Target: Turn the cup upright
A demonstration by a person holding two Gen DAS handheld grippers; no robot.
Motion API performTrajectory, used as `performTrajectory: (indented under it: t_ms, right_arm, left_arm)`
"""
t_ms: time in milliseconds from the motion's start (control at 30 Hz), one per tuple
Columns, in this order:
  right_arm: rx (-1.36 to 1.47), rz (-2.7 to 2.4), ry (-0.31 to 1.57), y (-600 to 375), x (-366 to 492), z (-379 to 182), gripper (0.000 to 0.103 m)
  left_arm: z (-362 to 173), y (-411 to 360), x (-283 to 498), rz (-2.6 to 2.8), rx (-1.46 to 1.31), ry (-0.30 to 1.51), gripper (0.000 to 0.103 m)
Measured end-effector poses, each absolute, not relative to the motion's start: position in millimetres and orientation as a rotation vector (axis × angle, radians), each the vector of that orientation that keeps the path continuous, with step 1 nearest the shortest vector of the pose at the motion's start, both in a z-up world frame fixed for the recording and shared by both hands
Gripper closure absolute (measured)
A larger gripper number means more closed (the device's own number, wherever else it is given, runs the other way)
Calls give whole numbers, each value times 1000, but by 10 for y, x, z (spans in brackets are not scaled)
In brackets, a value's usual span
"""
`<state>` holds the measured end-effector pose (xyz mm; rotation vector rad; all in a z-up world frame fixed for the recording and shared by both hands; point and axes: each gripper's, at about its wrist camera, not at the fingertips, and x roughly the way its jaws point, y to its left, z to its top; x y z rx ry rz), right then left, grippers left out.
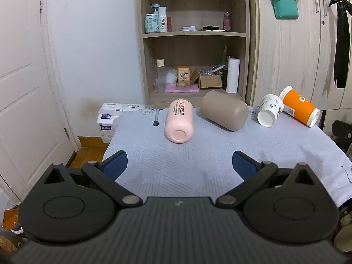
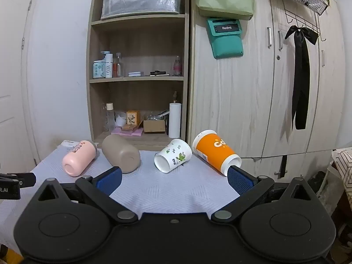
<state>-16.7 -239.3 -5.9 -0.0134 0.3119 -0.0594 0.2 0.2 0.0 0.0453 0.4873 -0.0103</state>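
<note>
While a quilted pale cloth [image 1: 198, 165] covers the table before wooden shelves [image 1: 193, 34], four cups lie toppled in a row: smooth pink cup [image 1: 179, 121], matte taupe cup [image 1: 224, 112], floral paper cup [image 1: 269, 112], orange paper cup [image 1: 299, 107]. Left gripper [image 1: 179, 165] and right gripper [image 2: 173, 177] both gape wide, holding nothing, short of the cups.

A pale grey quilted cloth table cover [image 1: 198, 154] is seen with a stitched, matt texture. On it, a smooth pink matt bottle [image 1: 179, 121] and a taupe matt cylinder [image 1: 224, 113], possibly plastic, are shown. Right of the cylinder, a white printed paper cup [image 2: 173, 158] and an orange paper cup [image 2: 214, 151] are slightly glossy. Behind the cover, pale wood-grain shelving [image 2: 136, 79] is seen.
</note>
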Motion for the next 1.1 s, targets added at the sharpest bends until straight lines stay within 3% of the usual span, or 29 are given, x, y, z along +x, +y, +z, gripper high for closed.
performTrajectory:
  t_ms: [433, 1100]
  right_arm:
    - [-24, -71, 317, -2467, -199, -57, 0]
    - [-43, -101, 355, -2432, -161, -103, 0]
  left_arm:
    - [-76, -110, -112, -6, 69, 413, 0]
    - [-100, -22, -26, 3, 62, 466, 0]
